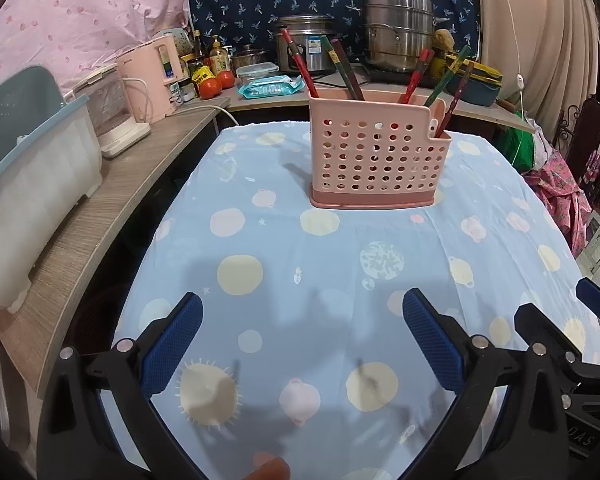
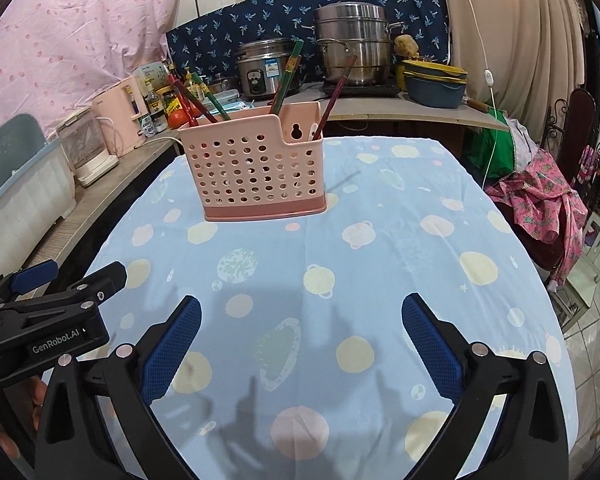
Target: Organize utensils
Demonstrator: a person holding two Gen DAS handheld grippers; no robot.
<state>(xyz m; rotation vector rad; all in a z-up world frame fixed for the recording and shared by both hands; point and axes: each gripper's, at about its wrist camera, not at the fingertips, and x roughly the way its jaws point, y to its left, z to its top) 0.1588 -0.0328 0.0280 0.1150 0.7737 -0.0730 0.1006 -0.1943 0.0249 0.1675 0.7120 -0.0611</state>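
A pink perforated utensil holder (image 1: 376,156) (image 2: 256,168) stands upright at the far part of the table on the blue spotted cloth (image 1: 340,264) (image 2: 360,248). Several red and green chopsticks (image 1: 300,62) (image 2: 286,76) stick out of its top at slants. My left gripper (image 1: 302,312) hovers over the near cloth, open, nothing between its blue pads. My right gripper (image 2: 300,314) is likewise open and empty, well short of the holder. Each gripper shows at the edge of the other's view.
A wooden counter (image 1: 112,200) runs along the left with a white bin (image 1: 32,200), a clear kettle and a pink appliance (image 1: 152,76). Behind the table stand a rice cooker (image 1: 306,46), a steel steamer pot (image 1: 398,32), tomatoes and jars. Clothes and a chair crowd the right (image 2: 540,208).
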